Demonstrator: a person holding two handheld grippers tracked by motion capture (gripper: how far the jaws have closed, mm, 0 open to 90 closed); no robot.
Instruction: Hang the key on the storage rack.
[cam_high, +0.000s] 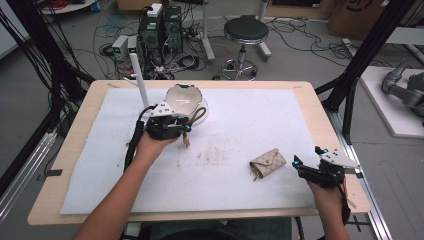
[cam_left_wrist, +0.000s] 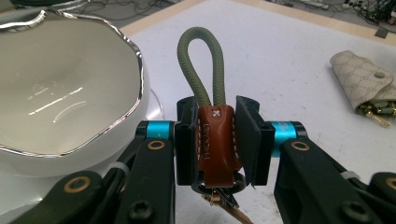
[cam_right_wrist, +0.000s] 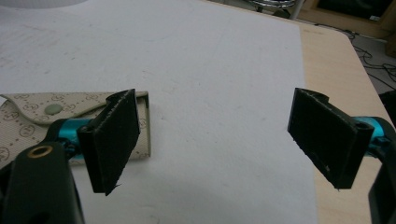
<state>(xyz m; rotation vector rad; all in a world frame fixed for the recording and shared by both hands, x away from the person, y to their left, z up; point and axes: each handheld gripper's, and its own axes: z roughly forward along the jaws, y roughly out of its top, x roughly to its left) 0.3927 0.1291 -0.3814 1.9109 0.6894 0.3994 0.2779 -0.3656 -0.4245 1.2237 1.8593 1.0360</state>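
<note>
Clamping the brown leather key fob upright with its green cord loop uppermost, the left hand-held gripper hung just beside the white bowl, while the right hand-held gripper stood released near the beige key pouch on the surface.

Both forearms are showing bare, no sleeves reaching them. The left gripper is wearing black link arms with brass-ringed pivots, black screws and turquoise collars behind its flat black pads; a grey three-cornered plate is sitting on top, and a black cable is trailing toward seven o'clock. The right gripper is carrying the same black links, turquoise collars and grey plate.
</note>
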